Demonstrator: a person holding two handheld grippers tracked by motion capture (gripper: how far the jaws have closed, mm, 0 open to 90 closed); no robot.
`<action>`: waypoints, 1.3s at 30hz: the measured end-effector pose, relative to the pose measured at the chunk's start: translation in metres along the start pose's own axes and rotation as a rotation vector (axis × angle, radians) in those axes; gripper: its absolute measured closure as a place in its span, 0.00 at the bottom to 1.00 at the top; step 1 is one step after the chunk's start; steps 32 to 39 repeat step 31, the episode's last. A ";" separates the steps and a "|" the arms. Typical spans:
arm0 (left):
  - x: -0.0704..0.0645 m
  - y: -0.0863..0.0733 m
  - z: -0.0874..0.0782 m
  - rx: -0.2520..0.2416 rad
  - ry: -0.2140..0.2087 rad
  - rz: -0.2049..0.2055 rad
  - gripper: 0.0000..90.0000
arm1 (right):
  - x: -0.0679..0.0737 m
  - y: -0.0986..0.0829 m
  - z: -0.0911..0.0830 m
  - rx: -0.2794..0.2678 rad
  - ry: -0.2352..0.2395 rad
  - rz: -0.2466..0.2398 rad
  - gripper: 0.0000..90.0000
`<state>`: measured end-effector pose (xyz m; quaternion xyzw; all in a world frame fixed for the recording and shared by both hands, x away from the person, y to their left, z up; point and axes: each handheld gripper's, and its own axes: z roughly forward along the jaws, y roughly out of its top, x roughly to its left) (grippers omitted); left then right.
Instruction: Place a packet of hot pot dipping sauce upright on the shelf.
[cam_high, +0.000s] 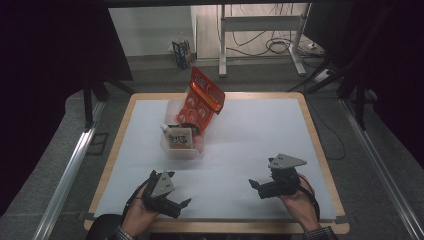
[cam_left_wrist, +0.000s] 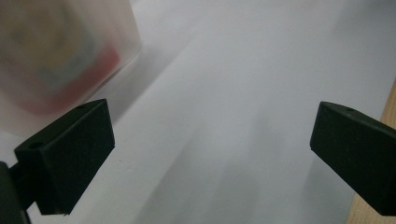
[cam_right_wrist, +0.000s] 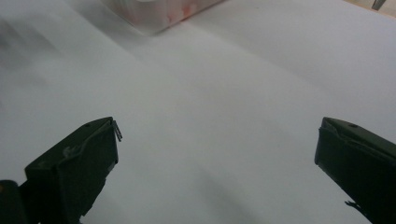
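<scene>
My left gripper (cam_high: 175, 197) sits at the near edge of the table (cam_high: 260, 125) w/ jaws spread wide, nothing in them. Just beyond it is the clear tub (cam_high: 182, 150), holding a small pouch (cam_high: 179, 138) and a red packet (cam_high: 202, 102) leaning out the back. My right gripper (cam_high: 257, 187) is well apart from it, also wide open & empty. Looks like the approach stage; next I'd reach fwd to a packet.

Plastic bin (cam_left_wrist: 60, 60) blurred and cut off — contents unreadable, pouch label (cam_high: 179, 138) too small.

Lab workspace, dark curtains (cam_high: 40, 75), bare desk frame (cam_high: 260, 30), floor cables (cam_high: 277, 46)
</scene>
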<state>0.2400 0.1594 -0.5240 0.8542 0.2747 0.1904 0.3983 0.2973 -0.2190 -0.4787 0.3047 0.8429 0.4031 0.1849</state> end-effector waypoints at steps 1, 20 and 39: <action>0.000 0.000 0.000 0.000 0.000 0.000 0.00 | 0.000 0.000 0.000 0.000 0.000 0.000 0.00; -0.001 0.000 0.002 0.013 -0.009 0.006 0.00 | -0.017 -0.030 -0.020 0.046 -0.059 0.065 0.00; -0.001 0.000 0.004 0.019 -0.010 0.009 0.00 | -0.023 -0.041 -0.021 0.088 -0.070 0.095 0.00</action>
